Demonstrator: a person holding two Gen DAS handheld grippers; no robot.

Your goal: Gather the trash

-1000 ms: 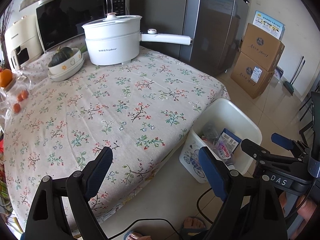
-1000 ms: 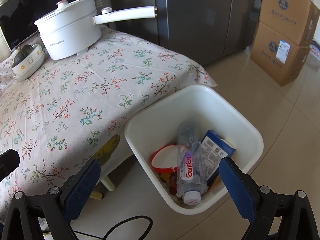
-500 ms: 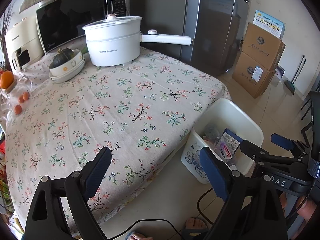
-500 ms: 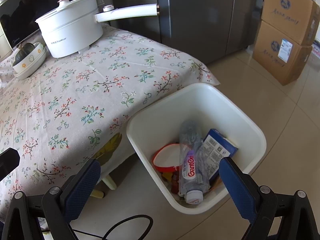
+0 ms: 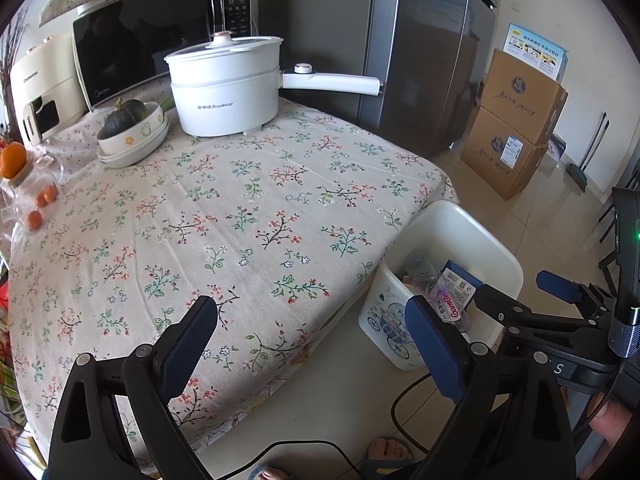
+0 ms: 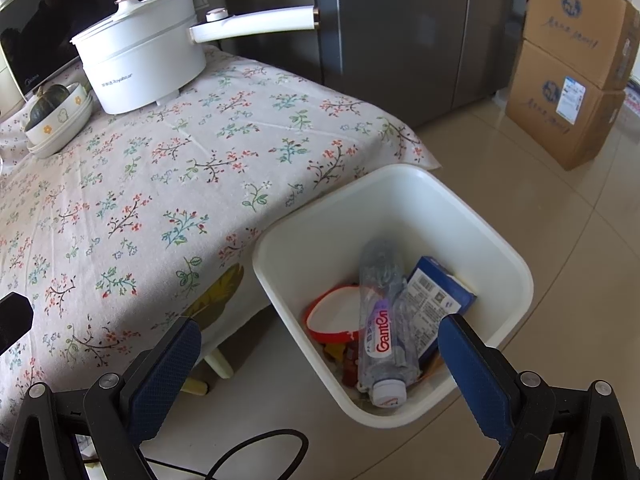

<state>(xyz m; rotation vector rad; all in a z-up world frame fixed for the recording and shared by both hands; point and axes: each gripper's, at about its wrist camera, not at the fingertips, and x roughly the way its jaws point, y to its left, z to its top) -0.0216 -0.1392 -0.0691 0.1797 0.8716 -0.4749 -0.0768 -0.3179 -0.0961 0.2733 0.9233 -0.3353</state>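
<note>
Left gripper (image 5: 310,334): jaws spread wide, empty, above near edge of floral-cloth counter (image 5: 224,216).
Right gripper (image 6: 320,356): jaws spread wide, empty, above white plastic bin (image 6: 404,184).
Bin on floor, just beside counter corner.
Bin contents: clear plastic bottle with red-lettered label (image 6: 380,320), blue carton (image 6: 434,300), red band (image 6: 320,316).
White lidded electric pot (image 5: 224,92) at far side of counter.

Home kitchen: microwave (image 5: 160,40), fridge (image 5: 420,52), electric pot (image 5: 224,88) and bowl (image 5: 132,128) of squash on floral-cloth table (image 5: 240,220), tiled floor (image 6: 540,208), stacked boxes (image 5: 516,120).
</note>
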